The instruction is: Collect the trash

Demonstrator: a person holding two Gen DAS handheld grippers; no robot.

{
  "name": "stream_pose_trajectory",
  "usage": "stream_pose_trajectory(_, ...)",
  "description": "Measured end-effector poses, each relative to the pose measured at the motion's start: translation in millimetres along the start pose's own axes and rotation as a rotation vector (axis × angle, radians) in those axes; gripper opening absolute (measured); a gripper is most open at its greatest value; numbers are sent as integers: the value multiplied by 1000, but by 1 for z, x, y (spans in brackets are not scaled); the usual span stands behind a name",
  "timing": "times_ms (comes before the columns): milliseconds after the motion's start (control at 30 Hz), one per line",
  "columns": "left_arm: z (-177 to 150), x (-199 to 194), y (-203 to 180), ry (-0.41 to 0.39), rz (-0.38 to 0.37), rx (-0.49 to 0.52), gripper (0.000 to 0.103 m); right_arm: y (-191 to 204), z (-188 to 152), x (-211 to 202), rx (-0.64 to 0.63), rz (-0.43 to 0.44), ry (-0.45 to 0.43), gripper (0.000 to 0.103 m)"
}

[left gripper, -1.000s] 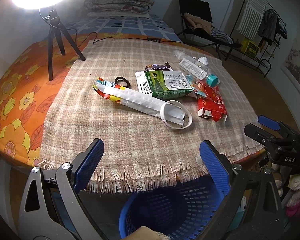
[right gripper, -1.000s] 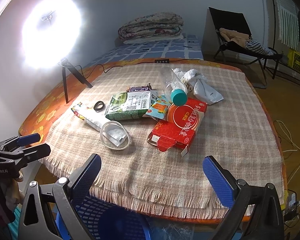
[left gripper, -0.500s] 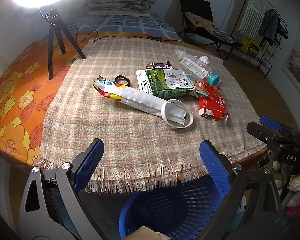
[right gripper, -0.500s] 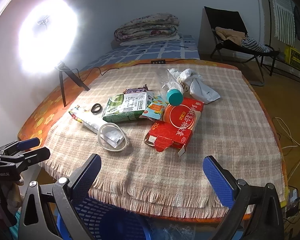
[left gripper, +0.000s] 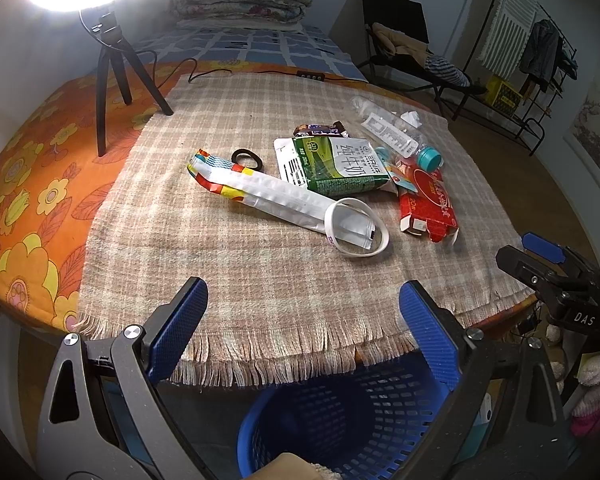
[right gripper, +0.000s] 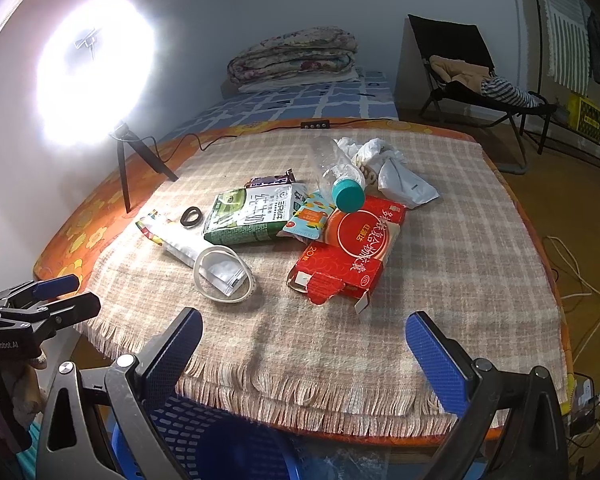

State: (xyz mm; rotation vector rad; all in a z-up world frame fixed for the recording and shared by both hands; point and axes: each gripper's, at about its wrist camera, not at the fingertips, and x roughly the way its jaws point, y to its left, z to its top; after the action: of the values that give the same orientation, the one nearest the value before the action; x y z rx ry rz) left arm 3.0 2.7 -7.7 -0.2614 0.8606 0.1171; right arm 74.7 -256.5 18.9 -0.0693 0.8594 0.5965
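Both grippers, left [left gripper: 302, 326] and right [right gripper: 304, 354], hover wide open and empty at the near fringe of a plaid cloth [left gripper: 236, 264]. Ahead lies the litter: a long white wrapper [left gripper: 268, 196] angled from far-left to near-right, a green milk carton [left gripper: 336, 170], and a red box [right gripper: 350, 250] marked "20". A blue basket [left gripper: 340, 416] sits below the grippers.

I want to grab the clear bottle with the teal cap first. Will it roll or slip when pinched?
The bottle lies on its side, so a nudge would probably roll it. It looks empty, so likely light, and its thin clear wall may dent under the fingers. Its cap leans on the red box, which might check rolling that way.
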Motion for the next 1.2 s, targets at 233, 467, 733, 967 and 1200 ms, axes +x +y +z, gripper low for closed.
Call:
stream_pose_trajectory(233,0,0,0,2,-2,0,98,-1,0,0,-1,-2,2,103)
stream_pose_trajectory(467,-2,2,2,2,1,-5,98,-2,-1,0,-2,-5,1,103)
stream_pose_trajectory(733,3,8,9,14,13,-32,98,-4,-1,0,-3,-7,4,103)
stream_pose_trajectory(967,9,8,12,14,9,-43,98,-4,-1,1,-7,-11,6,103)
stream_pose_trajectory(1200,22,14,19,18,4,-72,98,-6,-3,3,-30,-21,-1,103)
